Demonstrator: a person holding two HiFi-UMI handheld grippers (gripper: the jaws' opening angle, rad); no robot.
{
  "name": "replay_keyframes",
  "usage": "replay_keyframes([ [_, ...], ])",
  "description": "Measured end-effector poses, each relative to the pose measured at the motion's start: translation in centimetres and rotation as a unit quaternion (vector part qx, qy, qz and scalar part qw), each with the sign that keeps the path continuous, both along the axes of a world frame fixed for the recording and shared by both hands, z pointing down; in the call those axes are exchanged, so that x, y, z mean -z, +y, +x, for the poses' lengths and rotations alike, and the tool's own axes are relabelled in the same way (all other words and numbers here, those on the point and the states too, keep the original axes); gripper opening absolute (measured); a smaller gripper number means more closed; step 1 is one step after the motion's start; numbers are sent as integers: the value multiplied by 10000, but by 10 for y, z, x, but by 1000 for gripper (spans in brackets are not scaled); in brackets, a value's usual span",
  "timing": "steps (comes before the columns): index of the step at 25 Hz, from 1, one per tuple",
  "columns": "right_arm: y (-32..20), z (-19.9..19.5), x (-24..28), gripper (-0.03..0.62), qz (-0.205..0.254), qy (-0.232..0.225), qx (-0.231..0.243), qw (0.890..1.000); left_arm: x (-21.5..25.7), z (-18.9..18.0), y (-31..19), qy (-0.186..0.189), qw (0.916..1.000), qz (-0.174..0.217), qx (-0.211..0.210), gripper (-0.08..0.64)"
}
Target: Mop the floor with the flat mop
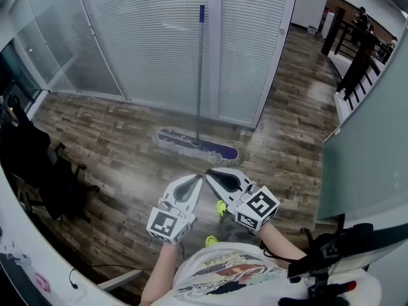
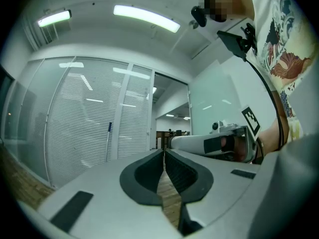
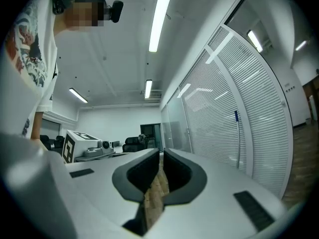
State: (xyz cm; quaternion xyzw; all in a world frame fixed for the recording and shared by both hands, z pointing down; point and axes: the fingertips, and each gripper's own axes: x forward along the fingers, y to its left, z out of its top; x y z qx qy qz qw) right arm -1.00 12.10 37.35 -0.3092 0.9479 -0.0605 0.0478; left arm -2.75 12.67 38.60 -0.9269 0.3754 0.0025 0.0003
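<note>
As I face the blinds (image 1: 153,37), left tongs (image 1: 196,180): jaws together, holding nothing.
Right tongs (image 1: 211,173): jaws together, empty, tip near the left's.
Mop (image 1: 199,146): beyond both tongs, head flat on the floor (image 1: 115,145), handle upright before the blinds.

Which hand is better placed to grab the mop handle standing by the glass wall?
Right, narrowly. Both are shut and empty, but the right gripper sits slightly nearer the mop handle than the left gripper.
</note>
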Motion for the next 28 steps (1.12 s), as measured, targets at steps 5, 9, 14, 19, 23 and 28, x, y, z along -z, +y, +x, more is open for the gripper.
replay_keyframes([
  [5,-50,-2,-6,32,-25,22,96,9999,-2,2,-54,-15,9999,-44,103,14],
  [9,-104,6,-5,32,-18,4,98,9999,2,7,-105,-122,9997,-57,210,14],
  [14,-184,25,-6,32,-42,-50,99,9999,-1,24,-182,-588,9978,-2,297,14],
  [19,-269,48,-9,32,-85,-33,119,9999,-2,53,-264,-774,9966,119,250,15],
  [23,-321,68,-13,34,-143,-107,182,9997,-8,72,-317,-707,9970,109,308,15],
  [28,-378,78,-23,35,-250,-139,285,9992,-19,78,-370,-923,9949,63,407,18],
])
